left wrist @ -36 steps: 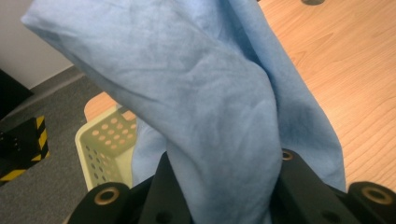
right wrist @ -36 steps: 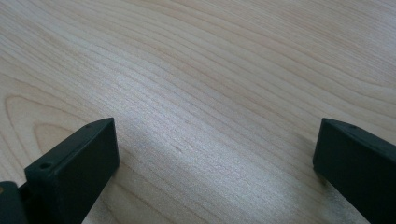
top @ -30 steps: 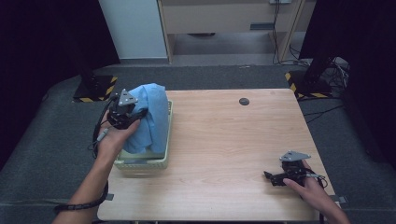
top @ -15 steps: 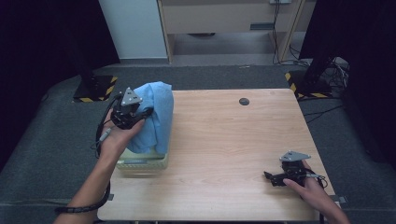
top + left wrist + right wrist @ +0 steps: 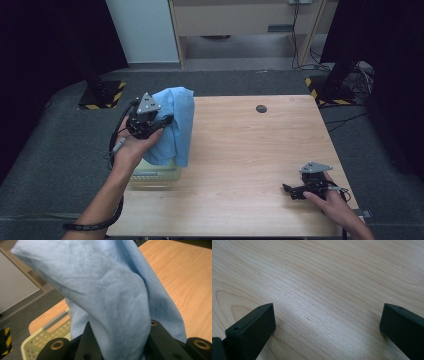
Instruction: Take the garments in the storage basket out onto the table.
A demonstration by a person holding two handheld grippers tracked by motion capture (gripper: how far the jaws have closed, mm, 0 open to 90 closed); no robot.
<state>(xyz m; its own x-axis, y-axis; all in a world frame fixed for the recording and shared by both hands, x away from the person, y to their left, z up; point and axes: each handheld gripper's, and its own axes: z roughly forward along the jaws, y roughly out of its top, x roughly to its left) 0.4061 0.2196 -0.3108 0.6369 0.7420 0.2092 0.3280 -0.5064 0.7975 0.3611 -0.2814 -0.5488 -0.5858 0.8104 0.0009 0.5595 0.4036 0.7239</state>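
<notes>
The left gripper [image 5: 162, 121] pinches a blue cloth [image 5: 175, 125] between its jaws — the cloth hangs in the air above the pale green basket [image 5: 152, 175] at the table's [image 5: 250, 150] left edge. The right gripper [image 5: 290, 190] rests low near the front right corner — jaws spread wide over bare wood.

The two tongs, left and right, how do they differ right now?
The left tongs are shut on the blue cloth and held up above the pale green basket; the right tongs stand open with nothing between them, low over the bare wooden table. Both are black, each with a grey three-cornered plate on top.
</notes>
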